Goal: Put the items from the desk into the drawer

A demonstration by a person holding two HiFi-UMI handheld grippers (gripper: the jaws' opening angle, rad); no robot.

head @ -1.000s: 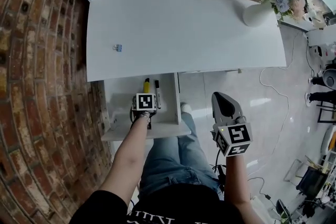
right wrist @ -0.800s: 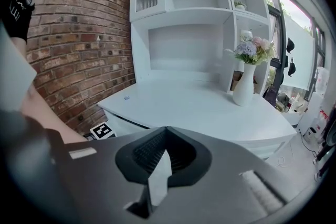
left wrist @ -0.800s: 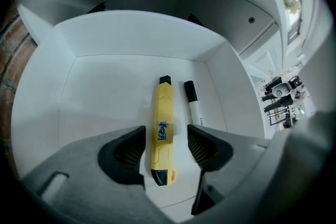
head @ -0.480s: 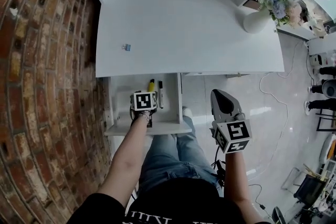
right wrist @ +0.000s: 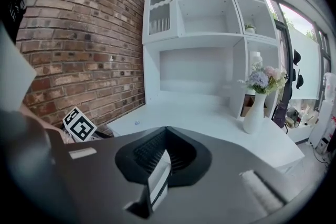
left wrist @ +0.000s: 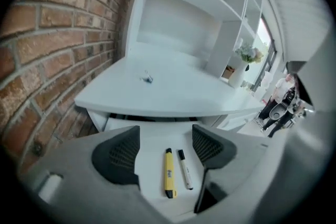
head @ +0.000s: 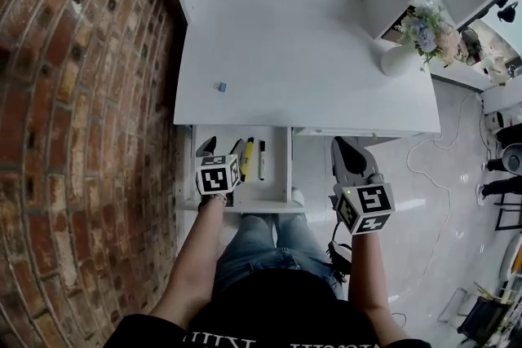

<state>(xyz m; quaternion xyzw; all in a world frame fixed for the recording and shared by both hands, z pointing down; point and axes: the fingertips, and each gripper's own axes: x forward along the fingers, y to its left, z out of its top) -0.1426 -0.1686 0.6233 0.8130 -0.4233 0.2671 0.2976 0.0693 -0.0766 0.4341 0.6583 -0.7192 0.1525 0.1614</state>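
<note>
The white drawer stands pulled out under the white desk. In it lie a yellow marker and a black-capped white pen, side by side. In the left gripper view the marker and pen show below the spread jaws. My left gripper hangs open above the drawer's left part; its jaws have just been opening and nothing is between them. A small blue binder clip rests on the desk near its left front. My right gripper is shut and empty, right of the drawer.
A brick wall runs along the left of the desk and drawer. A white vase with flowers stands at the desk's right edge, below white shelves. The person's legs are under the drawer front.
My left gripper has lifted up out of the drawer and back, now open above the marker and pen. The right gripper rose a little. The head view tilted farther over the desk.
</note>
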